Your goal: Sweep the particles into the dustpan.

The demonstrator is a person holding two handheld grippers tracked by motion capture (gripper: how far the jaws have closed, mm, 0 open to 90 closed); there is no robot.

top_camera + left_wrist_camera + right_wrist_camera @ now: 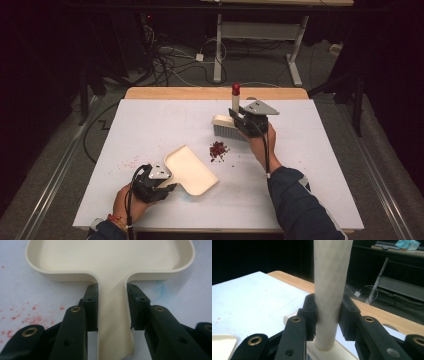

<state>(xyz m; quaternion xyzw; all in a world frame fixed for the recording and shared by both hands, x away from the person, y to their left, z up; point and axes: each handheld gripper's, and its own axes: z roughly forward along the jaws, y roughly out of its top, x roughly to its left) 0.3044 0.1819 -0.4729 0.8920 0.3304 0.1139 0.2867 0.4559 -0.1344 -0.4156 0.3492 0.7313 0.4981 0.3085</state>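
A cream dustpan point(190, 169) lies flat on the white table near the front left. My left gripper point(161, 186) is shut on its handle point(112, 322), one jaw on each side. A small pile of dark red crumbs point(218, 150) lies just right of the pan's mouth. Behind the crumbs stands a cream brush point(224, 126) with grey bristles and a red-tipped upright handle point(329, 290). My right gripper point(245, 121) is shut on that handle, holding the brush with its bristles on the table.
Faint red specks point(27, 317) stain the white table sheet point(150, 125) left of the dustpan. A wooden strip point(215, 93) runs along the table's far edge. Beyond it are floor cables and a desk frame point(260, 45).
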